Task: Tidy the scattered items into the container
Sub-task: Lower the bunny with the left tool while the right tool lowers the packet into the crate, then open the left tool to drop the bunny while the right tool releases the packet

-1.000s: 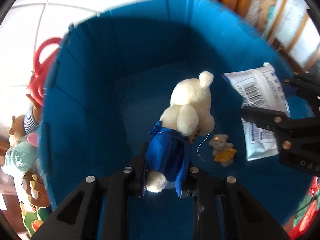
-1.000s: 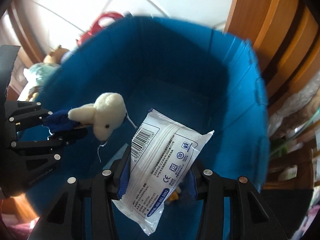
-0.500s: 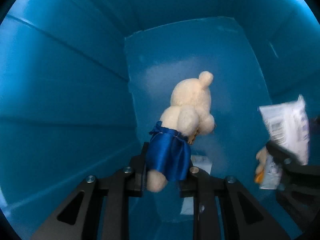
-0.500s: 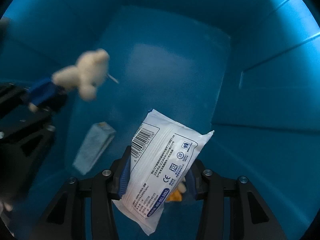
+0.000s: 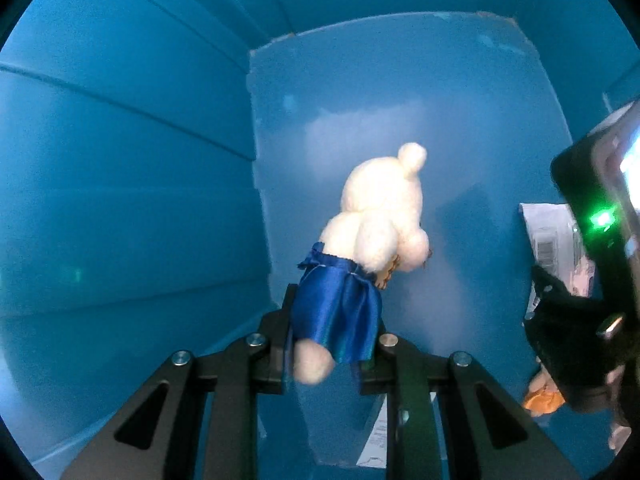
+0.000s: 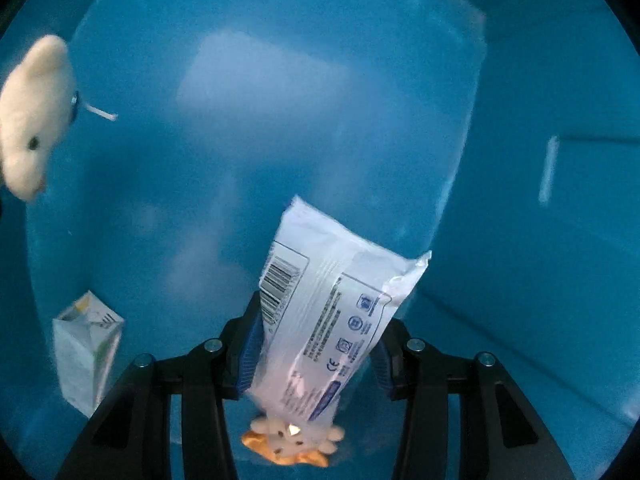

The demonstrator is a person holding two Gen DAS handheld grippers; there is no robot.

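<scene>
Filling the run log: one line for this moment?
left gripper: holds white bear | right gripper: holds wipes packet | both inside blue bin | nothing released

Both grippers were enclosed by the blue container (image 5: 132, 184), its walls close on every side; the floor ahead of the cream teddy (image 5: 380, 216) clamped in the left gripper (image 5: 326, 344) was bare and passable; the right side of that view was blocked by the right gripper (image 5: 580, 336). Beneath the white packet (image 6: 332, 308) clamped in the right gripper (image 6: 316, 356), the floor was taken up by a small plush toy (image 6: 292, 444); the lower left corner was occupied by a small carton (image 6: 86, 352); open floor was left between them.
</scene>
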